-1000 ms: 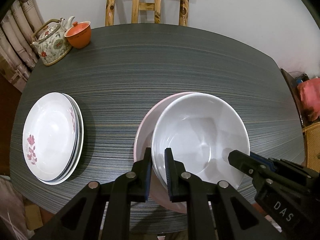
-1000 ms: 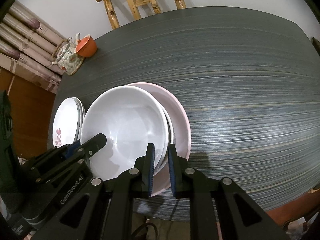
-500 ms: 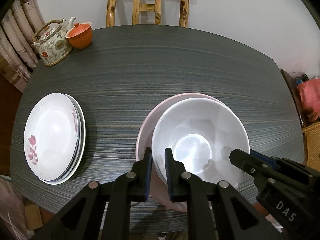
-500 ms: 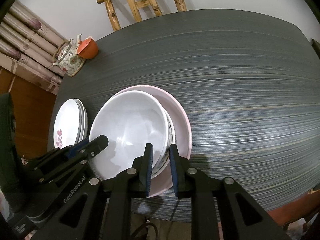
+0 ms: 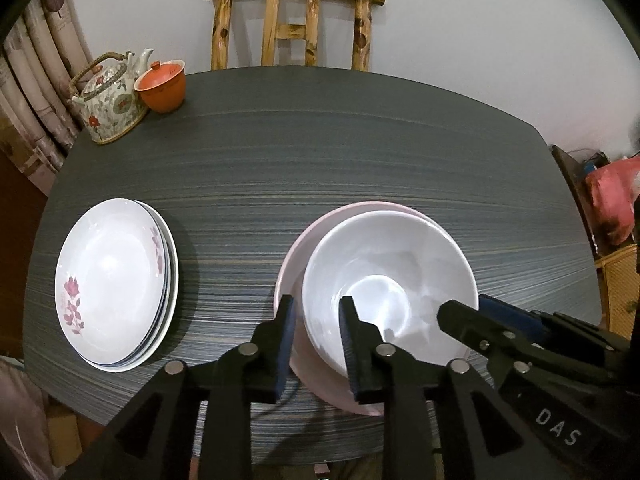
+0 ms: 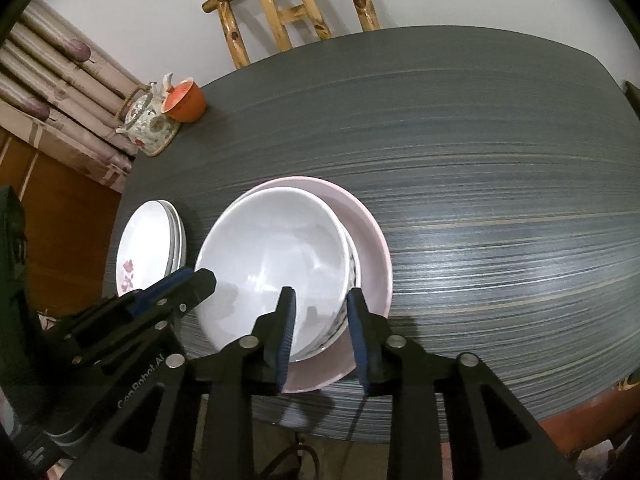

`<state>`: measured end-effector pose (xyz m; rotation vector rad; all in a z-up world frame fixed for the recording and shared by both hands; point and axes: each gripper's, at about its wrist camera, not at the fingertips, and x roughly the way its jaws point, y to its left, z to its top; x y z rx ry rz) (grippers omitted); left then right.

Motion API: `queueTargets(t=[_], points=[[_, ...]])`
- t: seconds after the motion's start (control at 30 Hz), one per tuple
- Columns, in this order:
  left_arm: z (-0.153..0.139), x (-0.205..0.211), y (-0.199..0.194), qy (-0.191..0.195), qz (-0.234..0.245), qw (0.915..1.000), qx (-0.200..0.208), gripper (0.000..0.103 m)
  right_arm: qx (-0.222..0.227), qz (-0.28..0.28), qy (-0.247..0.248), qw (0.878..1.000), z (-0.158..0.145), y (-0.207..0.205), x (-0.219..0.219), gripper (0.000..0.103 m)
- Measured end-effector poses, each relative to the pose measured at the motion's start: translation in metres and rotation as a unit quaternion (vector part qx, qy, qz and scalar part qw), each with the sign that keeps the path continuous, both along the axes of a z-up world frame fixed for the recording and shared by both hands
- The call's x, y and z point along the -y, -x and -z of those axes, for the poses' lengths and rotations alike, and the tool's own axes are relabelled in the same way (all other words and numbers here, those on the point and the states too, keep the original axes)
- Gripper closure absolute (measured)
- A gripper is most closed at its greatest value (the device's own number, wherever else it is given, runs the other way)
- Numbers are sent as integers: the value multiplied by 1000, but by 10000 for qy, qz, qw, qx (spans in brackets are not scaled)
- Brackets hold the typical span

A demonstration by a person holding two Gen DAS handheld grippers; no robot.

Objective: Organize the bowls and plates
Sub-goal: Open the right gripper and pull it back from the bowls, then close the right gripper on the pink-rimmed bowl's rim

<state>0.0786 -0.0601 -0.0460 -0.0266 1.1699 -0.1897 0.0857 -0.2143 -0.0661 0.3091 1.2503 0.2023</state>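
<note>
White bowl (image 5: 390, 284) sits nested in a patterned bowl, both inside pink bowl (image 5: 288, 276) near front edge of tabletop (image 5: 320, 160). Left gripper (image 5: 316, 344) straddles white bowl's near-left rim; fingers have just been opening, rim between them but pads clear of it, so released. Right gripper (image 6: 320, 332) same on near-right rim, also just opened, not gripping. Reads as two-handed set-down: bowl lowered level into stack, then let go. Plate stack (image 5: 116, 284) lies well apart to the left, so plates w/ plates, bowls w/ bowls. Teapot (image 5: 110, 100) and orange cup (image 5: 162, 86) at far corner, untouched.
</note>
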Motion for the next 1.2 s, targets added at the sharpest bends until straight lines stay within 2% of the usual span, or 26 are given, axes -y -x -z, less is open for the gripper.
queueTargets(t=[0.33,0.4,0.5,0.8,0.97,1.2], points=[[-8,-5,6,-56,-77,9998,186,76,86,17,-29,10000,-7,3,-3,68],[-9,-6,10,-41,-95,9997,207,70,128,8,-30,9999,-10,5,-2,68],[-12,-12,14,-25,-147,9995,261,67,177,-5,-65,9998,-14,8,-1,68],[-10,-44,15,541,-452,9975,100,65,329,9,-162,9993,-27,17,9,68],[2,-58,15,918,-689,9933,-162,65,417,120,-79,9990,-28,20,21,68],[15,-67,13,1289,-913,9866,-404,65,297,259,-124,9991,-18,21,34,68]])
